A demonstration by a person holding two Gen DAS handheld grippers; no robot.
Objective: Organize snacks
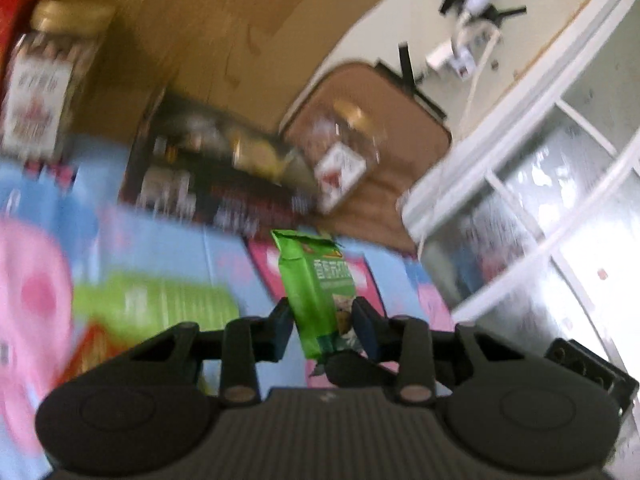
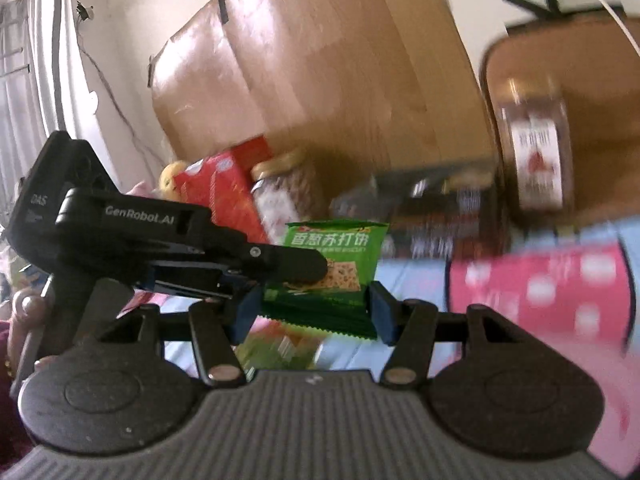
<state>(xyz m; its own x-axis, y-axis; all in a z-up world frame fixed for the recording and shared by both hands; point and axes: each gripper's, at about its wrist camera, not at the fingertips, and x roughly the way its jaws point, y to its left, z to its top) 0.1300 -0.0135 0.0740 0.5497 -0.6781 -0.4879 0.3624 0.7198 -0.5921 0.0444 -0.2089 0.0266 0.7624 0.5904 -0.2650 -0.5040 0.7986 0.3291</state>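
Observation:
A green cracker packet (image 1: 316, 280) hangs above the blue and pink cartoon sheet (image 1: 168, 244), and both grippers have it. In the left wrist view it stands edge-on, and my left gripper (image 1: 322, 314) is shut on its lower part, pads pressing both faces. The right wrist view shows the packet (image 2: 340, 244) face-on with its printed label. My right gripper (image 2: 314, 310) is shut on its two side edges. The left gripper (image 2: 308, 270) reaches in from the left, one black finger lying across the packet's front.
A cardboard sheet (image 2: 320, 60) leans behind. By it stand a red box (image 2: 224, 196), a gold-lidded jar (image 2: 284, 196) and a black tray of snacks (image 1: 216, 188). Another jar (image 1: 344, 156) lies on a brown cushion (image 1: 392, 208). White shelving (image 1: 540, 200) is right; a green box (image 1: 160, 304) lies on the sheet.

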